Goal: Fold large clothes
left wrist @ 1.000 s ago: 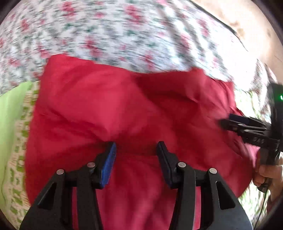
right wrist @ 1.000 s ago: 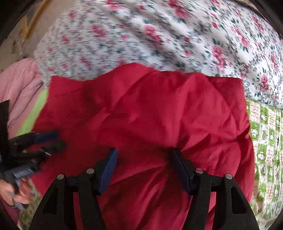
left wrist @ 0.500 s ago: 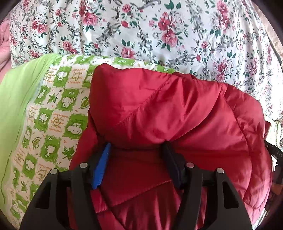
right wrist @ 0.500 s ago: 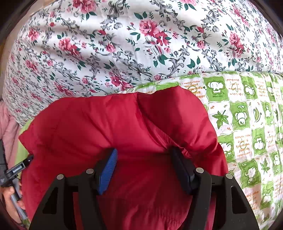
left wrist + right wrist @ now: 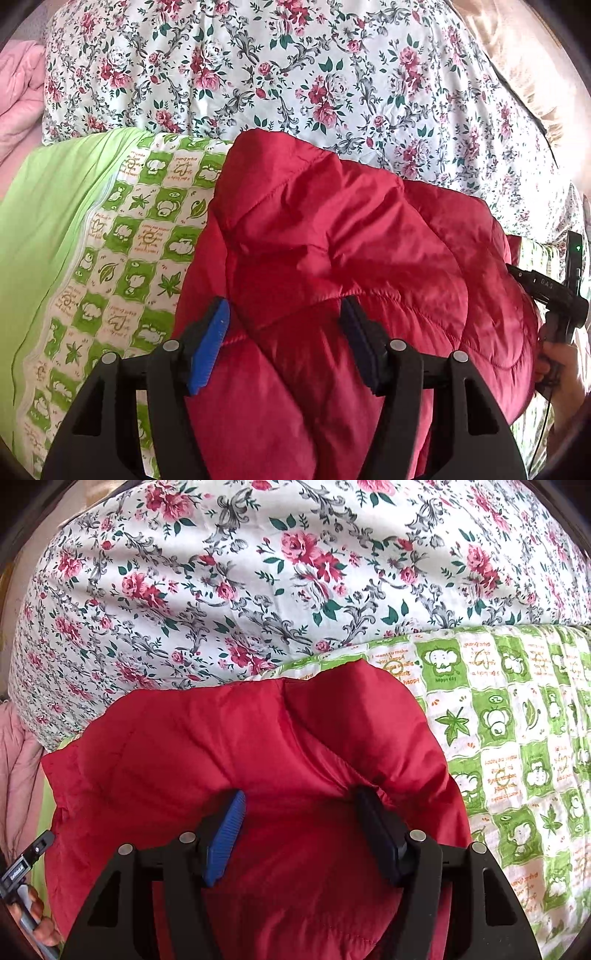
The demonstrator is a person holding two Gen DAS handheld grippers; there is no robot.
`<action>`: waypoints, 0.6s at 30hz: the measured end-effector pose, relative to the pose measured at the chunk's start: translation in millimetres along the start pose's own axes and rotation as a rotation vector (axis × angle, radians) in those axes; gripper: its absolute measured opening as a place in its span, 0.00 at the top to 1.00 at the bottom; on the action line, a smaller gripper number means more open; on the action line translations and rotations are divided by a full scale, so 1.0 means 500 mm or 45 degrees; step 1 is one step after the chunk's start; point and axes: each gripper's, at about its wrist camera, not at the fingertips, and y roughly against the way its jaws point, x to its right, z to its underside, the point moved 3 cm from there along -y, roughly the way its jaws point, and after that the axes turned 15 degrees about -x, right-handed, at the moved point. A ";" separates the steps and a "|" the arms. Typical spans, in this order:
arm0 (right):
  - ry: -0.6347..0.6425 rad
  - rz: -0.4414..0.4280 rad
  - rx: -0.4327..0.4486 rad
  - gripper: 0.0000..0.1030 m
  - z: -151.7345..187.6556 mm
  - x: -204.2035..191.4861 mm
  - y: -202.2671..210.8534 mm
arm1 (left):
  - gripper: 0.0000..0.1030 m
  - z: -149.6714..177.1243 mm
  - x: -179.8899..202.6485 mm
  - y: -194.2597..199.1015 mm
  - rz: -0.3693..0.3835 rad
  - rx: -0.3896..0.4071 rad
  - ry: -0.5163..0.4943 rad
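The red quilted jacket (image 5: 354,280) lies bunched on the green-and-white printed blanket (image 5: 122,266), with the flowered quilt (image 5: 295,74) just behind it and a pink cloth (image 5: 18,92) beyond the blanket's far left corner. In the left wrist view the left gripper (image 5: 284,343) has its jaws standing apart, with a thick puffed fold of the jacket bulging between them; the pads seem to flank the fold, and I cannot tell whether they still press on it. In the right wrist view the right gripper (image 5: 303,834) likewise straddles a wide roll of the jacket near its blanket-side edge, jaws well apart, the dark pad sunk under a gathered hem; whether it pinches or merely rests there is not clear. Each gripper also shows at the edge of the other's view, held in a hand (image 5: 561,365) beside the jacket. The jacket looks light, soft and springy, its shiny shell probably slippery, so a padded fold will likely puff back and slide out of a loose hold. A better purchase, I judge, is on a stitched seam or the hem, where the filling is thin and the cloth bunches firmly.
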 end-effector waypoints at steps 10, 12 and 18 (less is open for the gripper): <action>0.023 -0.092 0.056 0.26 0.063 0.042 0.134 | 0.30 0.024 -0.052 0.017 0.035 -0.006 0.040; -0.006 -0.127 0.058 0.24 0.082 0.071 0.158 | 0.30 0.033 -0.077 0.016 0.075 -0.020 0.079; -0.105 -0.186 0.006 0.23 0.135 0.158 0.170 | 0.27 0.053 -0.122 0.010 0.166 -0.059 0.125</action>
